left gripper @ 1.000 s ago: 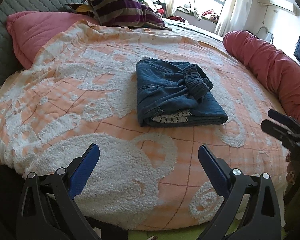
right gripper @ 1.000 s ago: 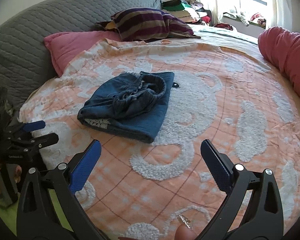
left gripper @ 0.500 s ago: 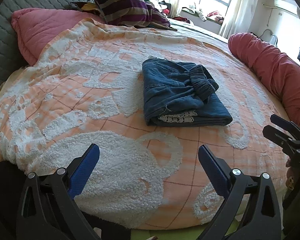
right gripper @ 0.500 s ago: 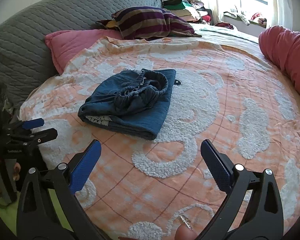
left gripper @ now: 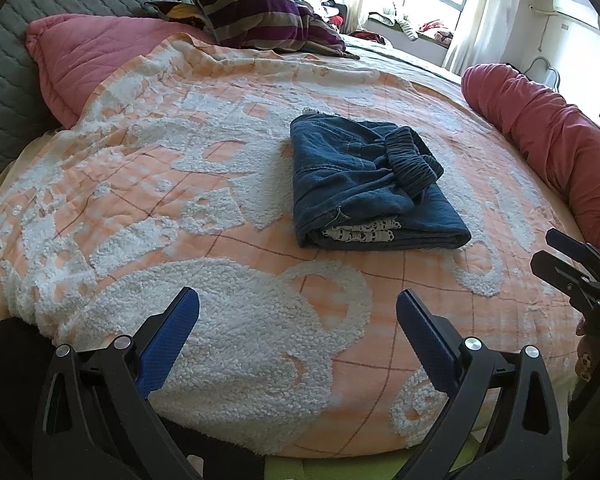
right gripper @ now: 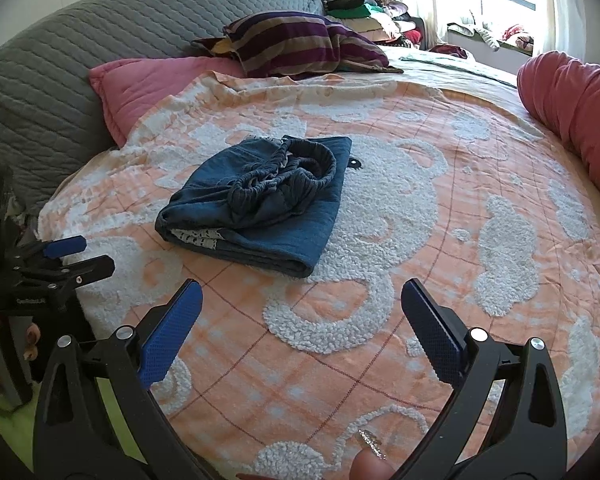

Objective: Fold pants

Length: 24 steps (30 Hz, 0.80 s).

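My fingers [left gripper: 168,344] on both grippers gape wide and empty, while the pants [left gripper: 364,184] lie folded mid-frame on the blanket [left gripper: 140,200], seemingly finished.

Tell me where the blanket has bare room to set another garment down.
Free: the blanket strip between the folded pants and both open tongs, left and right; also between the pants and the red bolster. Crowded: the head end, with the pink pillow and striped pillow.
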Motion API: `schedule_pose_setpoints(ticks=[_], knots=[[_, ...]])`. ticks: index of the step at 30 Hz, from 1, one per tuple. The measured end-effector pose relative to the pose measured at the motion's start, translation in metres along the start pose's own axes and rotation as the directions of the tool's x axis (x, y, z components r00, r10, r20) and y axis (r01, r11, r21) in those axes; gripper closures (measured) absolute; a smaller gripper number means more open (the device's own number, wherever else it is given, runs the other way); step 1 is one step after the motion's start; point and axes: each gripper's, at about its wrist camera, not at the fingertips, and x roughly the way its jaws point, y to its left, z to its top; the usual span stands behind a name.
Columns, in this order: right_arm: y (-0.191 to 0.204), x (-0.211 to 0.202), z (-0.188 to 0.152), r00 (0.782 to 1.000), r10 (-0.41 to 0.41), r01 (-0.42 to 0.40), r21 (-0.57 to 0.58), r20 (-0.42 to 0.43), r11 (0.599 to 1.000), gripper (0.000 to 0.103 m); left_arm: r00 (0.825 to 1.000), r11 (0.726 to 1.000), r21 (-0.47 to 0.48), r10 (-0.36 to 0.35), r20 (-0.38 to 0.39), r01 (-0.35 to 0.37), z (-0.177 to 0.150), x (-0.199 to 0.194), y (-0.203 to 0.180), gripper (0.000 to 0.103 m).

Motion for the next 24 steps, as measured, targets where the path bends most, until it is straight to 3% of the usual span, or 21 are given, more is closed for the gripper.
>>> schedule_pose_setpoints(ticks=[24], knots=[[-0.0012, -0.0003, 0.0005, 1.000, -0.003, 0.003, -0.008, 0.005, 1.000, 0.009, 1.000, 1.000, 0.006, 0.000, 0.005, 0.000, -0.0009, -0.0030, -0.0012, 0.005]])
